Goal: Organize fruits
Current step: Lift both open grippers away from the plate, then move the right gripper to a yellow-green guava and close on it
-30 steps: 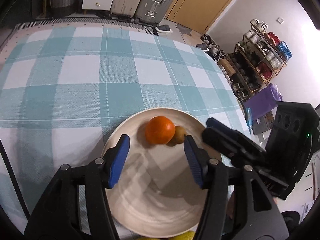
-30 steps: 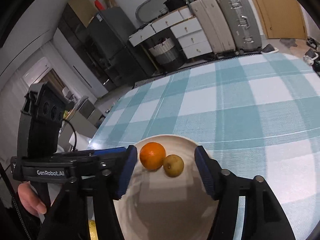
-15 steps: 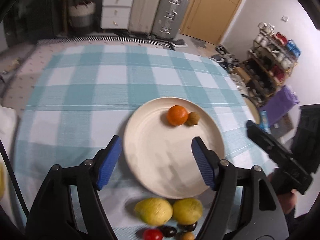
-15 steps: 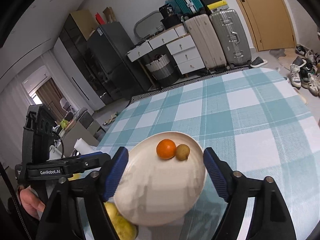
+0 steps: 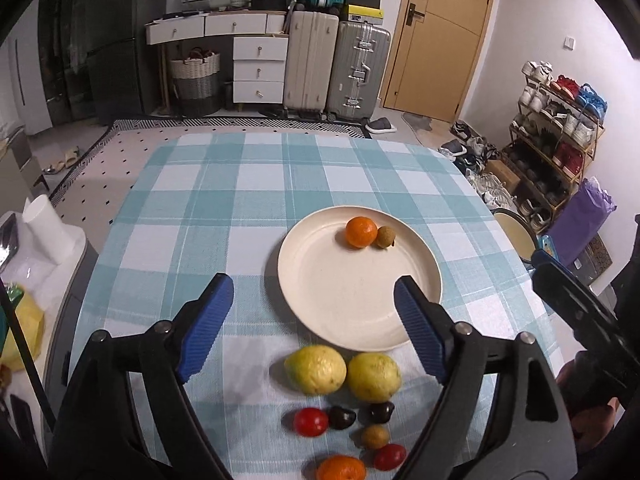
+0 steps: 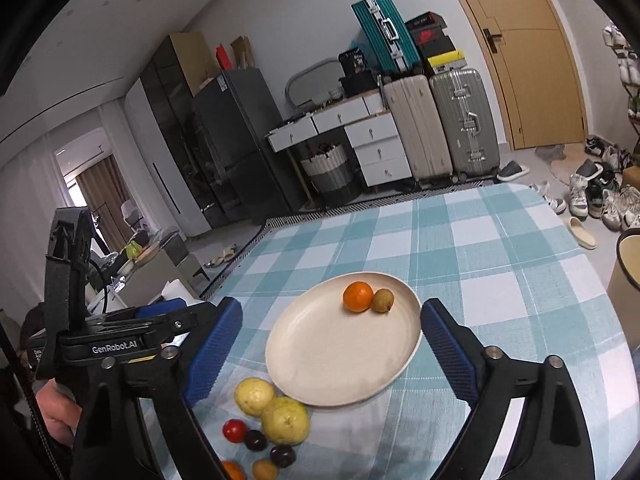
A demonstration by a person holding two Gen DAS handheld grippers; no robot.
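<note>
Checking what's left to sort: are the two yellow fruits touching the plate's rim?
Cannot tell. In both wrist views the yellow fruits sit right against the plate edge, no clear gap or contact.

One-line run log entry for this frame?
plate: orange + longan | left hand-held gripper: open, empty | right hand-held gripper: open, empty | guavas on tablecloth

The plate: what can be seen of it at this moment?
The plate is round, cream and matte, with a low raised rim, and lies flat on the checked tablecloth. It holds an orange touching a small brown fruit near its far edge. Two yellow fruits lie by its near rim.
</note>
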